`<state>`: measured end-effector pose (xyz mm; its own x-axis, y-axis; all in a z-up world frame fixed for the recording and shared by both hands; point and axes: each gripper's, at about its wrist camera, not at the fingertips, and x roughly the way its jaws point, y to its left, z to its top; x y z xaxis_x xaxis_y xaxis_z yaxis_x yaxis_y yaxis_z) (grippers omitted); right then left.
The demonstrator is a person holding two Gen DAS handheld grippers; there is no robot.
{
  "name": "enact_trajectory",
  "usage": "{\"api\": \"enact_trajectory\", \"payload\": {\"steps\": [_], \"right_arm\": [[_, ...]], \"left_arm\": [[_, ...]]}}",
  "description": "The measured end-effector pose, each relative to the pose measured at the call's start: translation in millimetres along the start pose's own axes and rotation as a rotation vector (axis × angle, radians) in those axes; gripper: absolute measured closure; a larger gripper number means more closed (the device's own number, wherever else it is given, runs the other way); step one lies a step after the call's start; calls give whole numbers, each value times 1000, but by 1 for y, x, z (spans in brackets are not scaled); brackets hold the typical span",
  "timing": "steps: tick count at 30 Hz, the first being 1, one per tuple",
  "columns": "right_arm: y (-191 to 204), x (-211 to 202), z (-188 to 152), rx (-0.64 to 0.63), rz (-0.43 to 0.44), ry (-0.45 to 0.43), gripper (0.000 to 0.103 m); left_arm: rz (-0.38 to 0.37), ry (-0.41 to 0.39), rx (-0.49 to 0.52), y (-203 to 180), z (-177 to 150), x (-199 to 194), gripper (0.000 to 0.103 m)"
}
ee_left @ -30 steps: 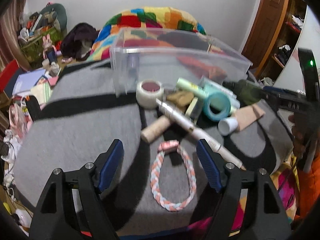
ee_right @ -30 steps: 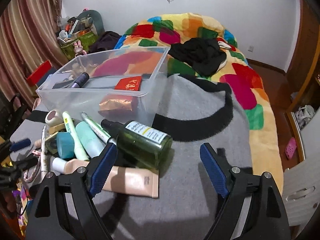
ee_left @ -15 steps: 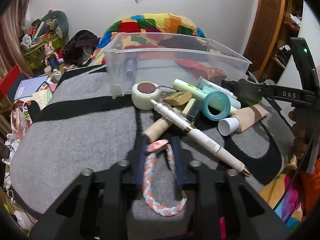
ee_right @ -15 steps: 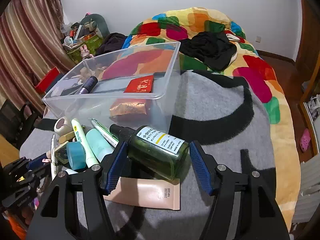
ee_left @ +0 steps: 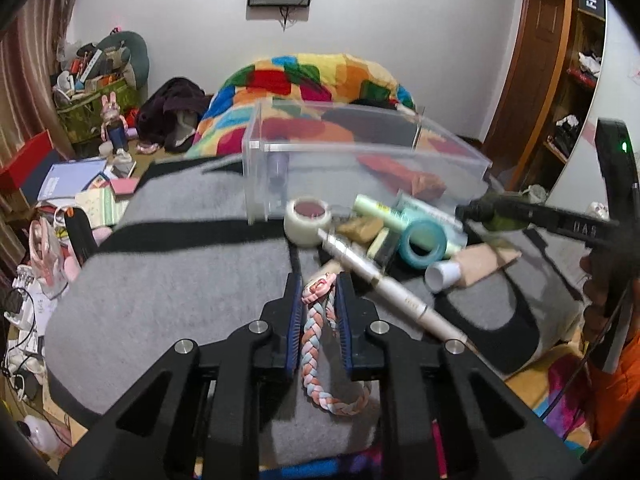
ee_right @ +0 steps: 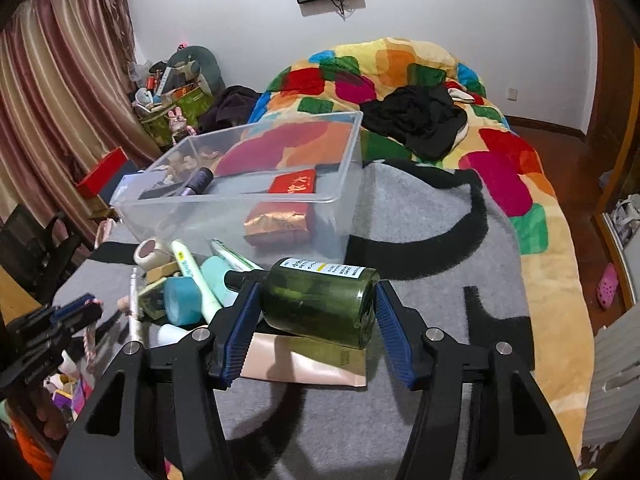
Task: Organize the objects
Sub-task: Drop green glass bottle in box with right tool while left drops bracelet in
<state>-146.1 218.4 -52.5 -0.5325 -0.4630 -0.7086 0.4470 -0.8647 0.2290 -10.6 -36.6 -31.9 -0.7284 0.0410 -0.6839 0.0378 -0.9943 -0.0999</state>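
Note:
My left gripper (ee_left: 318,282) is shut on a braided pink, white and blue hair band (ee_left: 316,350), whose loop hangs down over the grey blanket (ee_left: 180,280). My right gripper (ee_right: 316,292) is shut on a dark green glass bottle (ee_right: 320,304) with a black cap, held lying sideways a little above a beige tube (ee_right: 304,368). A clear plastic bin (ee_right: 248,196) stands behind the pile; it holds a red packet (ee_right: 294,182) and a purple tube (ee_right: 196,180). The bin also shows in the left wrist view (ee_left: 360,168).
A pile lies in front of the bin: a white tape roll (ee_left: 306,220), a teal tape roll (ee_left: 422,240), a white pen (ee_left: 384,284), pale green tubes (ee_left: 384,210) and a white cap (ee_left: 442,276). A patchwork quilt (ee_right: 440,92) covers the bed behind. Clutter lines the left floor.
My left gripper closed on the hair band and lifted its top end. My right gripper closed on the green bottle and raised it off the blanket, turning it sideways.

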Motion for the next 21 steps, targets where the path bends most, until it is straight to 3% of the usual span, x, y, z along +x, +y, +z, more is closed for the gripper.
{"api": "enact_trajectory", "payload": {"steps": [14, 18, 21], "right_arm": [[24, -28, 43, -10, 45, -141, 49], [26, -15, 58, -4, 29, -132, 49], [25, 7, 70, -3, 17, -79, 49]], "left_arm": [[-3, -96, -30, 12, 82, 11, 87], [-2, -76, -29, 14, 104, 28, 87], [-17, -33, -33, 15, 114, 45, 87]]}}
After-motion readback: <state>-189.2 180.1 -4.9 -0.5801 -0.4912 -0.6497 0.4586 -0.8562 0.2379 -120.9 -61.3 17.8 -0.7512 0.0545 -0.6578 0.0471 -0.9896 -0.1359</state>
